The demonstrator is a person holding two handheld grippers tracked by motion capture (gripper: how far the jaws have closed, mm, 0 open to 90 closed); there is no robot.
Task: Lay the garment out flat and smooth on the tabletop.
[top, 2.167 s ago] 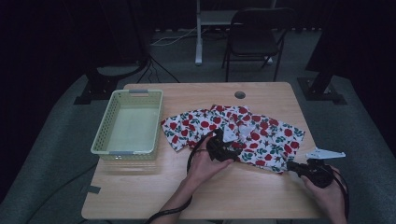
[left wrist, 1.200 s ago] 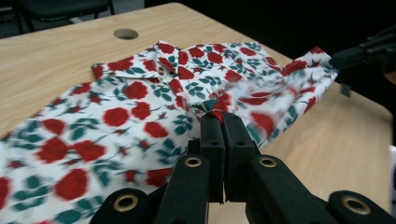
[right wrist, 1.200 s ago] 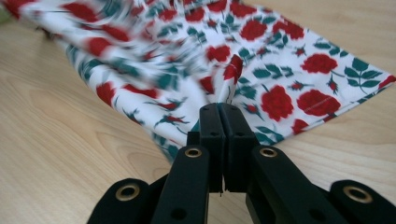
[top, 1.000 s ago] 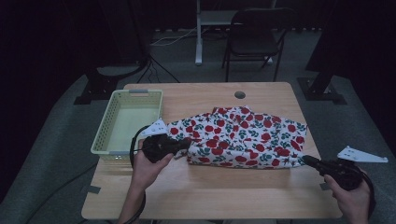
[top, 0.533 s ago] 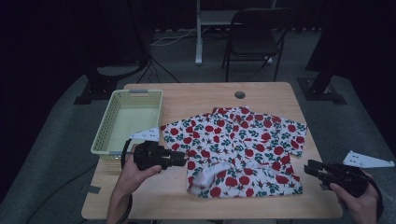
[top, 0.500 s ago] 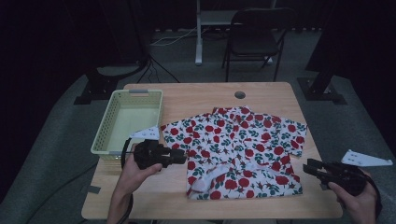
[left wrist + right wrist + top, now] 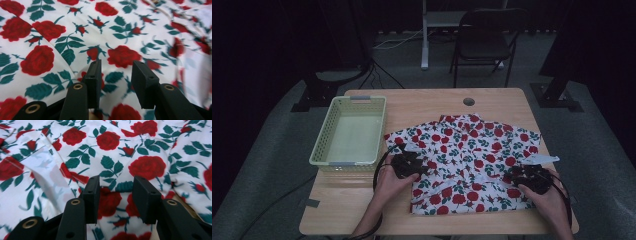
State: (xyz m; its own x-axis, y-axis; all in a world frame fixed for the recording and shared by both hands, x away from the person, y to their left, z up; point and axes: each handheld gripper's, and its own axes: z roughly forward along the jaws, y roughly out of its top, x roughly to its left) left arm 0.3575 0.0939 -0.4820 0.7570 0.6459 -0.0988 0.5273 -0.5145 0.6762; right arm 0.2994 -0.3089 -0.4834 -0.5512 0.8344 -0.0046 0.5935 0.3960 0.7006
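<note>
Left gripper [image 7: 408, 164] on shirt [image 7: 467, 160] left part, jaws just opened, stand apart, cloth under the gap, nothing pinched. Right gripper [image 7: 528, 176] at shirt's right near corner, jaws apart too, look clear of cloth though fabric lies close. Shirt spread flat mid-table [image 7: 432, 102]. Basket [image 7: 350, 131] beyond, left of shirt.

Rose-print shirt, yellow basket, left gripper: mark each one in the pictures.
rose-print shirt [image 7: 472, 150], high view, middle of the spread cloth.
yellow basket [image 7: 319, 152], high view, left rim wall.
left gripper [image 7: 116, 75], left gripper view, midway between its open fingertips, over the cloth.
</note>
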